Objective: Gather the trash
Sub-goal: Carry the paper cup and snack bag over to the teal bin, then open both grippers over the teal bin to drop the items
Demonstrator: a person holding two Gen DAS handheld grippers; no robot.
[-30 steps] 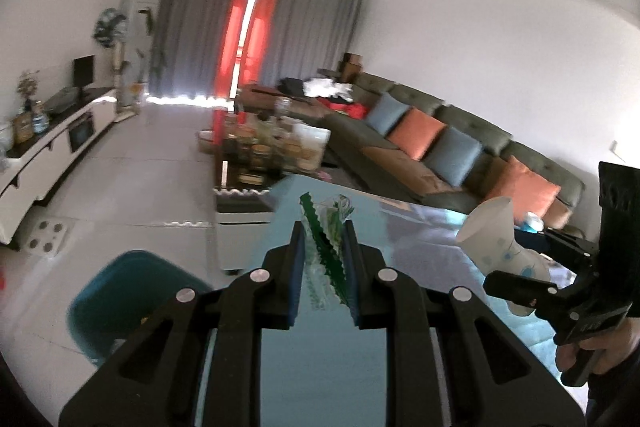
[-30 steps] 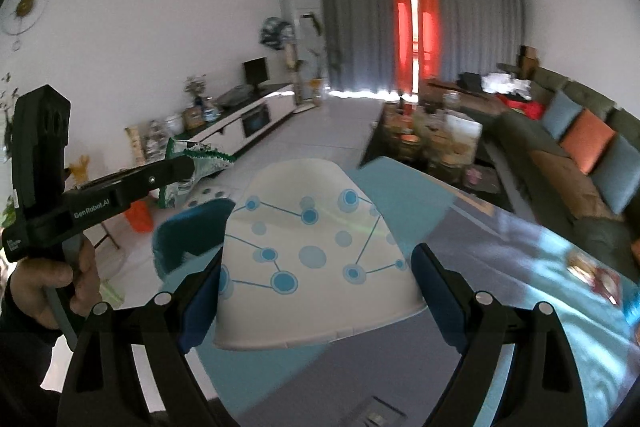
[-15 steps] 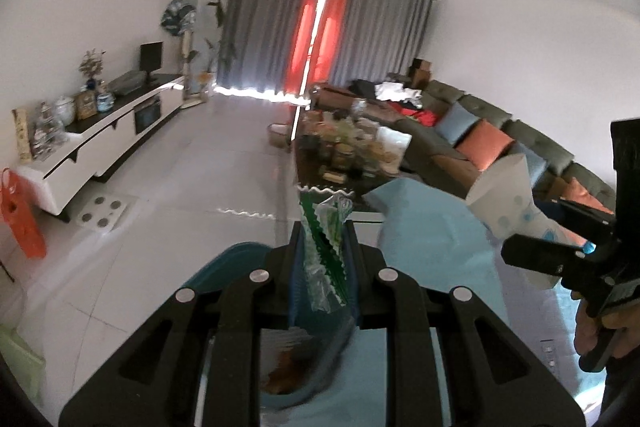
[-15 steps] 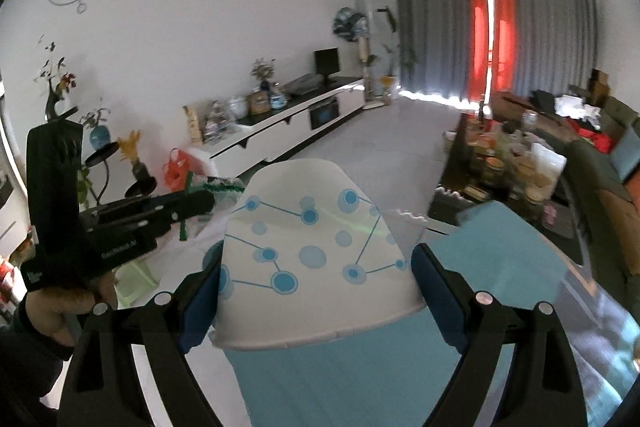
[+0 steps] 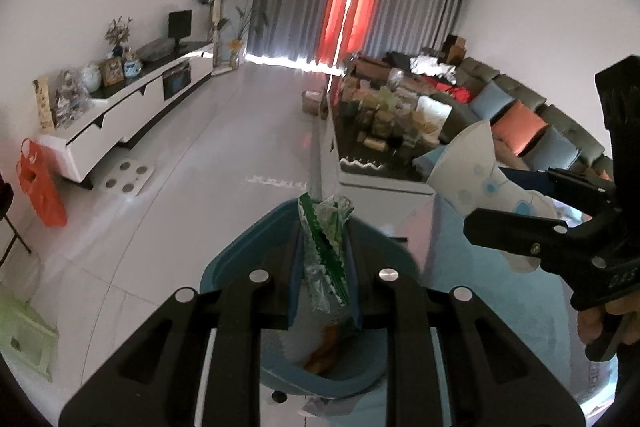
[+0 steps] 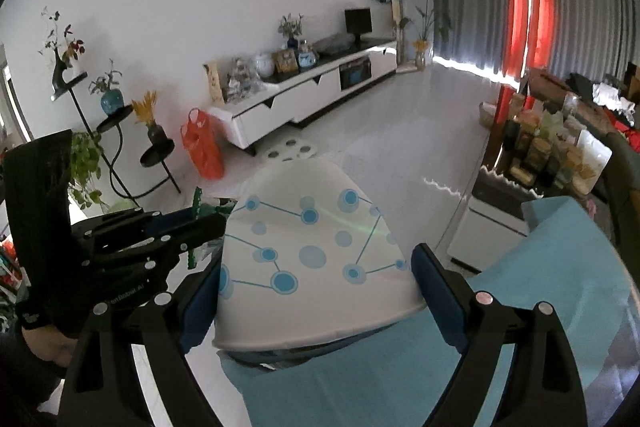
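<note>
Left wrist view looks down on a white tiled floor with the teal trash bin as the landmark directly below the camera. Right of the bin runs the desk, covered in a light blue cloth, its corner reaching toward a low coffee table crowded with jars. Far behind the bin, a white TV cabinet lines the wall, and an orange plastic bag hangs at its near end. The bin already holds some rubbish, orange and pale scraps showing at its bottom. Above the bin's opening, the left gripper has its jaws closed on a crumpled green-and-clear wrapper, which stands upright between the blue pads. To the right of the bin, over the desk edge, the right gripper holds a white paper cup printed with blue dots and lines, its wide mouth tilted toward the room. In the right wrist view, the right gripper has its jaws pressed against both sides of the paper cup, and the left gripper sits just left of the cup with the wrapper poking out of its tips.
</note>
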